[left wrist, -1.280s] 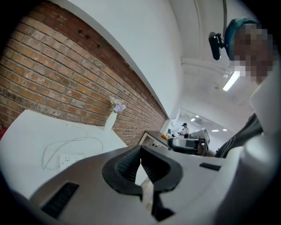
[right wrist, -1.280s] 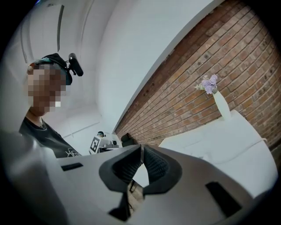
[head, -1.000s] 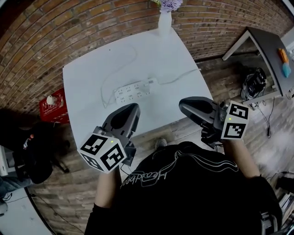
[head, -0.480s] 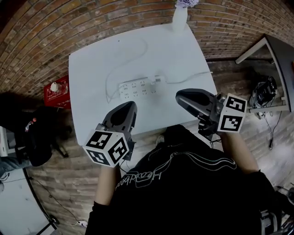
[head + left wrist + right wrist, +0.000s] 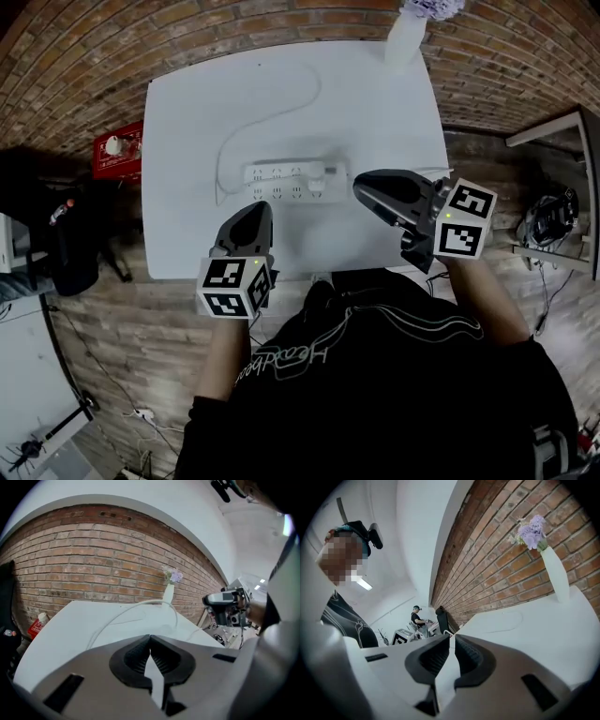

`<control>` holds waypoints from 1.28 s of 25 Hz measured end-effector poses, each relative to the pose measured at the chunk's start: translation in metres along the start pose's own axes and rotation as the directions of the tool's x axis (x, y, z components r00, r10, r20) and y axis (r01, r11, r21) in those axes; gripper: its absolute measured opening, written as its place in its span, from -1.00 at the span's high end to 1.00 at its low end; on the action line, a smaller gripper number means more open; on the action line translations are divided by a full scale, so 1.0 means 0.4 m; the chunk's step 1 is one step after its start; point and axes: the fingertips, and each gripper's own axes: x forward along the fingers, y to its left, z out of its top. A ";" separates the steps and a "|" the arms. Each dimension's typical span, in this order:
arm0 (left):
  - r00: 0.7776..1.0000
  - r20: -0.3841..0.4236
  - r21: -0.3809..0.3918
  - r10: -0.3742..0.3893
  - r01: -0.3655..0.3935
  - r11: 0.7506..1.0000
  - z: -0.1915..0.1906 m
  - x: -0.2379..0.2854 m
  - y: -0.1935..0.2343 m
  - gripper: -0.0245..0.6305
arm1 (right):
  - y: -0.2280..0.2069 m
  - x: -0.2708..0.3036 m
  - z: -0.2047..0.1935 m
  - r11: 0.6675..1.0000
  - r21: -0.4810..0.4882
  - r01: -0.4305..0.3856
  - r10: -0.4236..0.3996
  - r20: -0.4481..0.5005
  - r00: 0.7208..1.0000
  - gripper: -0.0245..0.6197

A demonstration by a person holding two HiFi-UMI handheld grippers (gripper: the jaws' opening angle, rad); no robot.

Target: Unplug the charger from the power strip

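Charger (image 5: 327, 174) sits plugged at the right end of power strip (image 5: 281, 181), centre frame. Left gripper (image 5: 251, 211) and right gripper (image 5: 364, 187) both closed, empty. Risks: unpinned strip lifts with the pull; closed jaws just shove it.

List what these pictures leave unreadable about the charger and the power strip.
- Head view: the charger on the power strip is too small, white on white; its socket cannot be told.
- Left gripper view: the left gripper hides the strip with its own body; only the cable shows.
- Right gripper view: the right gripper hides both with its body.
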 end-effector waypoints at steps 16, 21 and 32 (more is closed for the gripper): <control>0.992 -0.019 0.023 0.127 -0.127 0.992 -0.115 0.147 0.117 0.92 | -0.116 0.122 -0.095 0.981 -0.126 -0.145 0.111 -0.243 0.964 0.48; 0.990 -0.052 0.043 0.134 -0.132 0.990 -0.143 0.159 0.131 0.92 | -0.125 0.146 -0.108 0.958 -0.240 -0.156 0.087 -0.276 0.957 0.38; 0.987 -0.030 0.088 0.159 -0.156 0.984 -0.149 0.159 0.128 0.92 | -0.141 0.199 -0.153 0.824 -0.541 -0.167 -0.039 -0.350 0.936 0.21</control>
